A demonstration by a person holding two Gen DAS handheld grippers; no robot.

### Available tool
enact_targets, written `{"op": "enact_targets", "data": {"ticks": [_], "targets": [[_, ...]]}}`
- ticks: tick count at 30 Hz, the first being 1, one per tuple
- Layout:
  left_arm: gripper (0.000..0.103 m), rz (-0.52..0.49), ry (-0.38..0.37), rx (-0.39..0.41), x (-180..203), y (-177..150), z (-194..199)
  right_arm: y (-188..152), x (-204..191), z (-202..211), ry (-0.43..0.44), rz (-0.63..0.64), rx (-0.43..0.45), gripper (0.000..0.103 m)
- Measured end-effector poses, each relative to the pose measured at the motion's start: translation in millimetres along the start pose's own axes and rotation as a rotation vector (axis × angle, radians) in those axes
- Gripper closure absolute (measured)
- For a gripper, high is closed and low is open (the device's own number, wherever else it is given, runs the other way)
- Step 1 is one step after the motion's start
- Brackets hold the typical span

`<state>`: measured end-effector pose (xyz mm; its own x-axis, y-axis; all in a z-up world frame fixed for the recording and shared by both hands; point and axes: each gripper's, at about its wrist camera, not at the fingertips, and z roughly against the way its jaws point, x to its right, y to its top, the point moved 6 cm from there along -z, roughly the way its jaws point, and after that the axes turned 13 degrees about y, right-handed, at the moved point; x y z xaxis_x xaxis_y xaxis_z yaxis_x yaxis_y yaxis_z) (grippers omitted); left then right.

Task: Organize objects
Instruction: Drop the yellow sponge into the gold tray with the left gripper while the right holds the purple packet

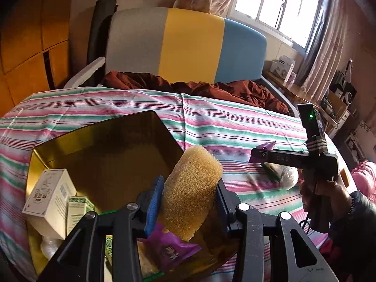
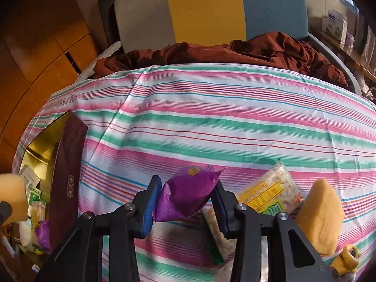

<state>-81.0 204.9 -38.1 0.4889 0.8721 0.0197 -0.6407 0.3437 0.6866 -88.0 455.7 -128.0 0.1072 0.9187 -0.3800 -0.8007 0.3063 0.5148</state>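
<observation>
My left gripper (image 1: 188, 195) is shut on a yellow sponge (image 1: 191, 188) and holds it above the open gold-lined box (image 1: 105, 150). In the box lie a white carton (image 1: 50, 199), a green-and-white carton (image 1: 77, 211) and a purple packet (image 1: 169, 249). My right gripper (image 2: 185, 199) is shut on another purple packet (image 2: 188, 192), just above the striped bed sheet (image 2: 211, 117). The left wrist view shows that gripper (image 1: 258, 154) from the side, to the right of the box. The box's maroon wall (image 2: 68, 164) stands at the left in the right wrist view.
On the sheet near my right gripper lie a clear snack bag with a yellow label (image 2: 270, 192), a second yellow sponge (image 2: 319, 213) and a small yellow knitted item (image 2: 347, 258). A brown quilt (image 2: 235, 51) and a padded headboard (image 2: 204, 9) are at the far end.
</observation>
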Motion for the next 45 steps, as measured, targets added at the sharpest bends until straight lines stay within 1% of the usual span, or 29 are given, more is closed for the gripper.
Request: {"op": "enact_targets", "data": {"ticks": [3,6,13,19,24,30,33,36,40,45], "targets": [[0.06,0.009,0.044,0.01,-15.5,-5.4,4.3,-5.5,-16.0,-1.4,0.021,0.038,-0.012,0.061],[0.06,0.016,0.072,0.011,-26.8,-11.1,6.4,-10.4,-28.2,2.9,0.048,0.046,-0.007,0.061],[0.06,0.046,0.109,-0.006,-49.3,-27.0,8.5,-23.5,-51.5,4.1,0.08,0.077,-0.023,0.061],[0.06,0.079,0.148,-0.018,-72.6,-42.1,12.5,-28.7,-54.6,-4.2,0.068,0.093,-0.055,0.061],[0.06,0.137,0.165,-0.02,-101.9,-52.0,20.5,-32.4,-50.5,-9.3,0.054,0.089,-0.079,0.061],[0.06,0.239,0.156,-0.03,-138.7,-56.8,21.3,-32.4,-51.1,-11.2,0.047,0.098,-0.081,0.061],[0.06,0.278,0.131,-0.046,-145.4,-57.4,17.5,-32.4,-51.6,-10.8,0.043,0.106,-0.082,0.061],[0.06,0.284,0.085,-0.055,-139.7,-51.0,13.1,-32.7,-51.8,-10.8,0.04,0.111,-0.082,0.061],[0.059,0.254,0.071,-0.041,-126.1,-30.1,0.9,-33.1,-51.7,-11.3,0.039,0.11,-0.083,0.061],[0.058,0.255,0.077,-0.066,-119.0,-12.7,-28.0,-33.9,-50.9,-12.3,0.035,0.112,-0.09,0.061]]}}
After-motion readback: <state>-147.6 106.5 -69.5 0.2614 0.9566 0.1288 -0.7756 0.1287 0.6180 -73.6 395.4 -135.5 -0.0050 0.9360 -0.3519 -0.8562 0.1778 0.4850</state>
